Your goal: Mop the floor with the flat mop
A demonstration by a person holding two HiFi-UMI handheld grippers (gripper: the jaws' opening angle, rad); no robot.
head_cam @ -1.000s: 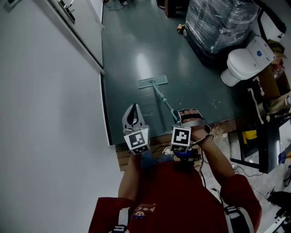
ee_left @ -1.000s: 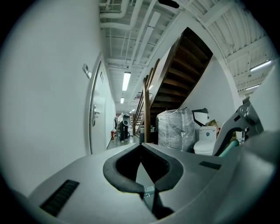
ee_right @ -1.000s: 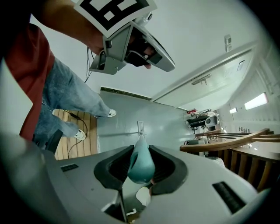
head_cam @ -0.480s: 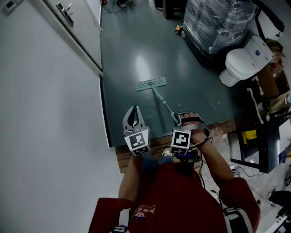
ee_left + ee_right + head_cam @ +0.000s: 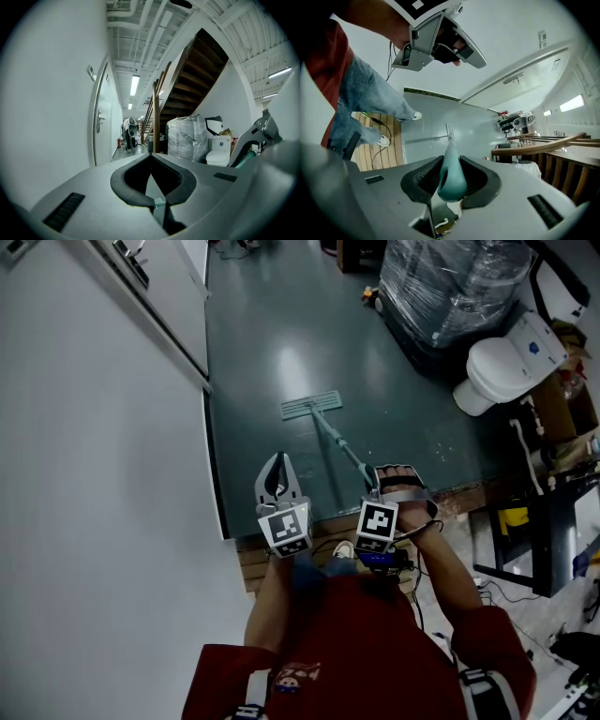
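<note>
My right gripper clamped the mop handle; the mop head lay on the floor (near the wall). My left gripper was closed, empty.

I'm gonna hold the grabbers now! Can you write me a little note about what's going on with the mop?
Left gripper: shut, holding nothing, beside the right one.
Right gripper: shut on the mop handle, at its teal grip end.
Mop head: flat on the dark green floor, out ahead, near the white wall.
Done: mop is gripped and down. How much floor is already mopped can't be told.
Left: push the mop over the floor, probably across toward the wrapped pallet.
</note>
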